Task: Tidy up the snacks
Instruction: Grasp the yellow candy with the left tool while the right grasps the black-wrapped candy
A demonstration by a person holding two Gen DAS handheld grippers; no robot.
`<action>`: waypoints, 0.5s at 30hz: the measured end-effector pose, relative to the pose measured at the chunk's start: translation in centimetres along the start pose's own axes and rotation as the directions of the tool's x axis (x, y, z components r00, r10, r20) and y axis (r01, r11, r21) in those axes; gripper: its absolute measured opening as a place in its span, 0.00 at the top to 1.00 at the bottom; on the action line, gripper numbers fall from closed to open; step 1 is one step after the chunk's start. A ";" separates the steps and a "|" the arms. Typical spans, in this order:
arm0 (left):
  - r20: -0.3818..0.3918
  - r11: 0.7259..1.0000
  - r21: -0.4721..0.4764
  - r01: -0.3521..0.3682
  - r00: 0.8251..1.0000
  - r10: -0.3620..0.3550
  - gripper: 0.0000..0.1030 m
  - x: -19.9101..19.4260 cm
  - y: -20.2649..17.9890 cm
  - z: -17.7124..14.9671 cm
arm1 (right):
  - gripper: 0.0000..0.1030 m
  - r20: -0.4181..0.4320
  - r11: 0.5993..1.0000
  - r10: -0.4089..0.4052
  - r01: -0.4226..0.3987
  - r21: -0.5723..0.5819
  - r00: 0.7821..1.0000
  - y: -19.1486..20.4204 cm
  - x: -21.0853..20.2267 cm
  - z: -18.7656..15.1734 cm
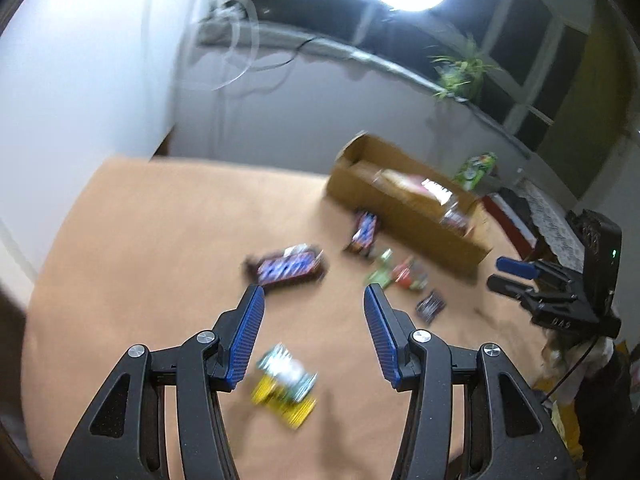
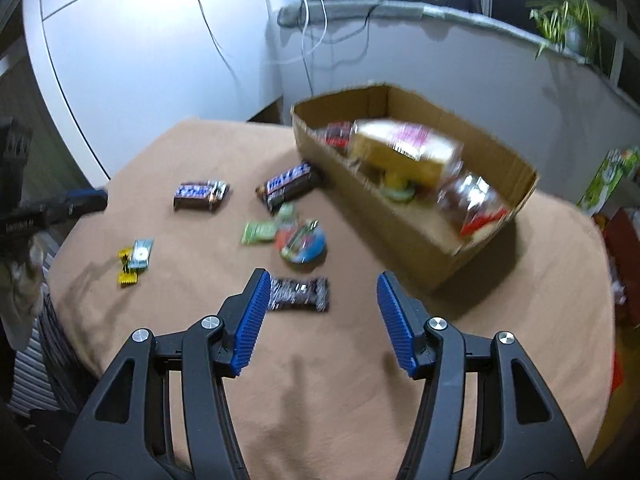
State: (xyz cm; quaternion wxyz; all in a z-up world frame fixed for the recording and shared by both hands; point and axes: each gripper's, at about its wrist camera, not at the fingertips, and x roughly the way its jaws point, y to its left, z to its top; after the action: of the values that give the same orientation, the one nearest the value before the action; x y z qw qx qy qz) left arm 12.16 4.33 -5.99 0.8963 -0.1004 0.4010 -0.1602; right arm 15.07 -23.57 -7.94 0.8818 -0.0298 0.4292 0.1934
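Note:
Loose snacks lie on a tan-covered table [image 2: 320, 380]. My left gripper [image 1: 314, 294] is open and empty; a small yellow and teal packet [image 1: 285, 384] lies below its fingers, and a blue-labelled chocolate bar [image 1: 289, 267] just beyond the left tip. My right gripper [image 2: 320, 282] is open and empty above a dark wrapped snack [image 2: 298, 294] by its left fingertip. Farther off lie two blue-labelled bars [image 2: 200, 194] [image 2: 289, 186], green packets [image 2: 260, 232] and a round colourful snack [image 2: 302, 244]. A cardboard box [image 2: 416, 236] at the right holds several packaged snacks.
The right gripper [image 1: 516, 276] shows at the right edge of the left wrist view, and the left gripper [image 2: 72, 202] at the left edge of the right wrist view. A white wall, a window sill with cables and a potted plant [image 2: 568, 20] stand behind the table. A green carton [image 2: 608, 178] sits right of the box.

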 end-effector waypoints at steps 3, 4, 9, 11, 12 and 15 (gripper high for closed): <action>-0.045 0.999 -0.036 -0.006 0.999 0.005 0.52 0.5 1.3 -2.2 | 0.44 -0.041 1.000 0.021 -0.020 0.021 0.999 0.0 1.3 -0.9; -0.065 0.999 -0.040 -0.009 0.998 0.007 0.52 0.8 1.4 -3.1 | 0.44 -0.050 1.000 0.020 -0.018 0.023 0.999 0.0 1.7 -1.2; -0.098 0.998 -0.061 -0.017 0.995 0.011 0.52 1.4 1.4 -5.7 | 0.44 -0.080 1.000 0.019 -0.018 0.017 0.997 0.4 3.1 -2.0; -0.110 0.998 -0.049 -0.030 0.994 0.025 0.52 1.8 1.3 -6.6 | 0.44 -0.091 1.000 0.024 -0.023 0.013 0.996 0.5 3.6 -2.0; -0.114 0.998 -0.038 -0.040 0.993 0.036 0.52 2.0 1.1 -6.9 | 0.44 -0.096 1.000 0.022 -0.022 0.008 0.995 0.6 3.8 -2.0; -0.111 0.997 0.012 -0.082 0.990 0.083 0.48 2.4 0.4 -7.7 | 0.44 -0.108 1.000 0.014 -0.015 -0.012 0.994 1.2 4.6 -1.9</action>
State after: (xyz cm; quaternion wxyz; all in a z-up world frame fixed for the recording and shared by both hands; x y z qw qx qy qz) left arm 8.00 3.39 -12.78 0.8789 -0.0714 0.4534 -0.1297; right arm 15.82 -21.44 -12.54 0.8555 -0.0428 0.4753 0.2008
